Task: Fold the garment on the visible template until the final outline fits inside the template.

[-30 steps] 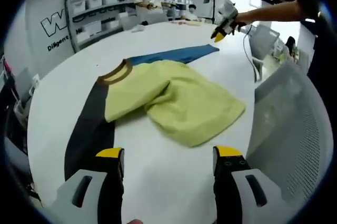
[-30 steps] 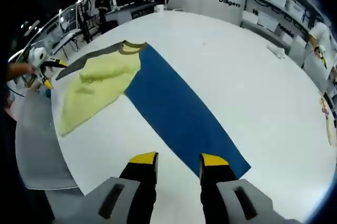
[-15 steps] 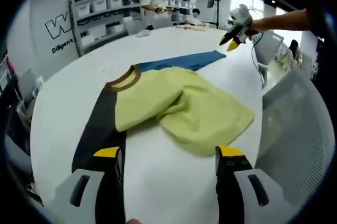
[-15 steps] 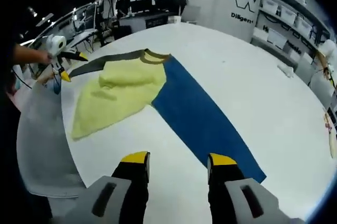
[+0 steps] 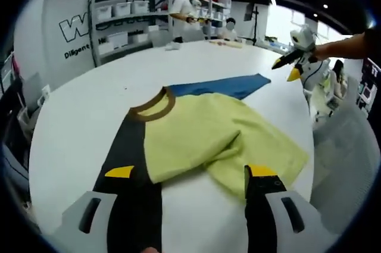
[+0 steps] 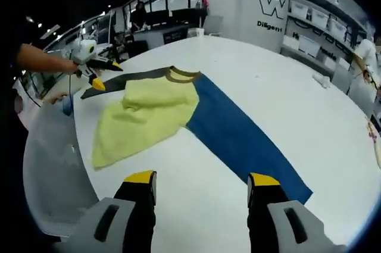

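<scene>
Right gripper (image 6: 201,181) jaws wider than before — empty, garment (image 6: 146,113) rumpled on table (image 6: 250,80)

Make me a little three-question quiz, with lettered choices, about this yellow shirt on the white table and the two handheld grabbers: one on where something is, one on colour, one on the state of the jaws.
1. Where does the yellow garment lie?
A. On the round white table
B. On a shelf
C. On the floor

2. What colour is the long sleeve stretching toward the right gripper?
A. Red
B. Blue
C. White

3. How do the left gripper's jaws stand?
A. Shut on the collar
B. Shut on the hem
C. Open, holding nothing

Answers: 1 A, it is spread on the tabletop in both views. 2 B, the sleeve is plainly blue. 3 C, there is a wide gap between the yellow tips, with the garment beyond them.
</scene>
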`<state>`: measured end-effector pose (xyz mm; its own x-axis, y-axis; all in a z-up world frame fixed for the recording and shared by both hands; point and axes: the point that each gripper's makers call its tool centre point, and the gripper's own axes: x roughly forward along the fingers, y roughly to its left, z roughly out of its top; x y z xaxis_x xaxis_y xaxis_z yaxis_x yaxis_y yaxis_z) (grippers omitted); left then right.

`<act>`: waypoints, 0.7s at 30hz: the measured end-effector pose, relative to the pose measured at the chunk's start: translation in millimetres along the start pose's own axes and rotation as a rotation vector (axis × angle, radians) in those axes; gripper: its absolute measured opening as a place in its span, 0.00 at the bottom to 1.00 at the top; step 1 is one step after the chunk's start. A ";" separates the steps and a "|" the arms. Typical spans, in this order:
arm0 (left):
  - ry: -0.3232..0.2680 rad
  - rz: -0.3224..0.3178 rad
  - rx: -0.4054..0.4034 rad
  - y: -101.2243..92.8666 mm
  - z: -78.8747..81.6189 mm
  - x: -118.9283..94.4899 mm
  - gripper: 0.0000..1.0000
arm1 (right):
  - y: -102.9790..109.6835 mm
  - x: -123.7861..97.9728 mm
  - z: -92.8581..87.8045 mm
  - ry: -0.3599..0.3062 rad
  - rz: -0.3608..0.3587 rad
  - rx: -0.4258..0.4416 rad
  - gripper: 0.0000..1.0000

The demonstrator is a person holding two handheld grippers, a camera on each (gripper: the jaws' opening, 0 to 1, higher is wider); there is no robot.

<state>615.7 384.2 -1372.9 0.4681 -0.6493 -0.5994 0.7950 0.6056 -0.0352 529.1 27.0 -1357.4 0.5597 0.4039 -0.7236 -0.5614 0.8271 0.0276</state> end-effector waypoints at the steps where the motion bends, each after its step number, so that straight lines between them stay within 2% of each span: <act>1: -0.005 0.000 -0.002 3.1 1.7 3.1 0.70 | 0.5 -0.7 -0.7 -0.003 0.001 0.006 0.61; 9: -0.026 -0.016 -0.044 18.0 14.7 30.2 0.71 | 13.3 -4.3 -14.7 0.007 -0.005 0.048 0.63; 16: -0.019 -0.009 -0.080 34.8 19.3 55.4 0.71 | 25.3 -5.3 -33.3 0.036 -0.008 0.087 0.63; 21: -0.017 -0.016 -0.117 39.7 23.9 74.0 0.71 | 31.8 -6.3 -43.8 0.054 -0.011 0.121 0.63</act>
<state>691.1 349.2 -1399.6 0.4631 -0.6663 -0.5844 0.7522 0.6442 -0.1386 481.0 33.6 -1382.2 0.5301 0.3757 -0.7601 -0.4757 0.8739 0.1002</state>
